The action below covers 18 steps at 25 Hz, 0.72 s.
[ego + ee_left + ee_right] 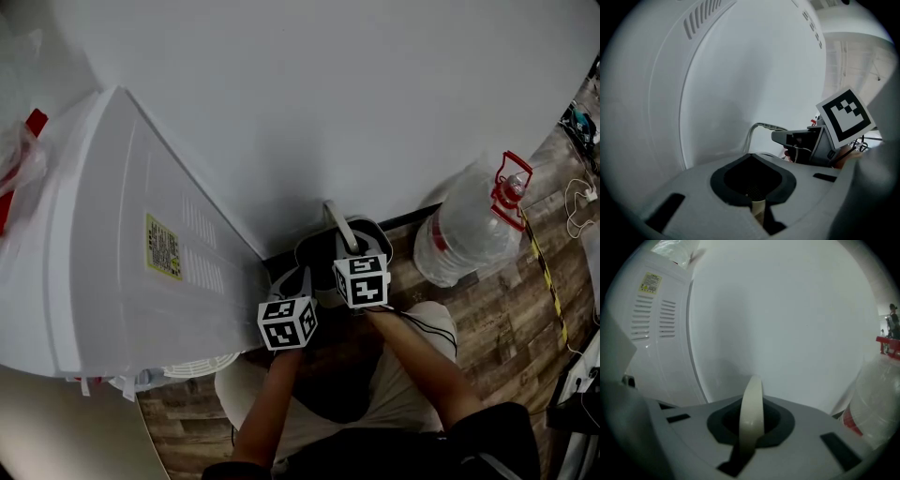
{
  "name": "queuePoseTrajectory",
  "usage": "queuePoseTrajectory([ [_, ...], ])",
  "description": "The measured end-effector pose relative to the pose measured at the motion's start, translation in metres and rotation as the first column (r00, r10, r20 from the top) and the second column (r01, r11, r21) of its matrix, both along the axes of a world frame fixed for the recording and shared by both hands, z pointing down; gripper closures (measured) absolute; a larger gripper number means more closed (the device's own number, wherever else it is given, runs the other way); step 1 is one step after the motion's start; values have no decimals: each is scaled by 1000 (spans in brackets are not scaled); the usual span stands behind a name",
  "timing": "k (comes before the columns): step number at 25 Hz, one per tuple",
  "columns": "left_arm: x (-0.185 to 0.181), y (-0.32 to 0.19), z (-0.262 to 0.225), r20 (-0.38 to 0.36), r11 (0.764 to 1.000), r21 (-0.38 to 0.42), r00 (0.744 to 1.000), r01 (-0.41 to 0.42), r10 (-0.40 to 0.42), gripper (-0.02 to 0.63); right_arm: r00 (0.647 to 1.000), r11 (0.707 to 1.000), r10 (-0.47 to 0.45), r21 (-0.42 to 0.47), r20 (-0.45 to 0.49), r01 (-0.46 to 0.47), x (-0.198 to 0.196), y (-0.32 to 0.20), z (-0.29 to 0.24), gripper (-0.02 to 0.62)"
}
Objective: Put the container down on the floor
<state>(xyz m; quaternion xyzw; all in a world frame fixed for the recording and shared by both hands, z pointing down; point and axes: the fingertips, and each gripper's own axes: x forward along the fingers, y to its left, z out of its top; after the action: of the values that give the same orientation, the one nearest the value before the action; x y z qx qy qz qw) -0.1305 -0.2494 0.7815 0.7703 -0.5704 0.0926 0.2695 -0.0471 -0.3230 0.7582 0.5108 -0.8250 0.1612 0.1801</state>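
Note:
My right gripper (349, 242) (751, 423) is shut on a cream band (752, 399) that arches up out of its jaws toward the wall. The same band (339, 225) shows in the head view. My left gripper (289, 281) (752, 187) sits close beside the right one, its jaws closed on a short cream piece (758, 209). Whatever hangs below the band is hidden under the grippers. A big clear water jug (469, 230) with a red handle rests on the wood floor (511, 323) to the right, apart from both grippers.
A tall white appliance (122, 244) with a yellow label stands at the left, close to the left gripper. The white wall (328, 94) and a dark skirting lie straight ahead. Cables (581, 202) trail at the far right. The person's legs are under the grippers.

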Motion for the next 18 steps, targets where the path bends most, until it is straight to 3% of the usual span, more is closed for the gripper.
queuePoseTrajectory([
  [18, -4, 3, 11, -13, 1000, -18, 1000, 17, -17, 592, 1000, 1000, -6, 4, -25, 6, -1, 4, 14, 565],
])
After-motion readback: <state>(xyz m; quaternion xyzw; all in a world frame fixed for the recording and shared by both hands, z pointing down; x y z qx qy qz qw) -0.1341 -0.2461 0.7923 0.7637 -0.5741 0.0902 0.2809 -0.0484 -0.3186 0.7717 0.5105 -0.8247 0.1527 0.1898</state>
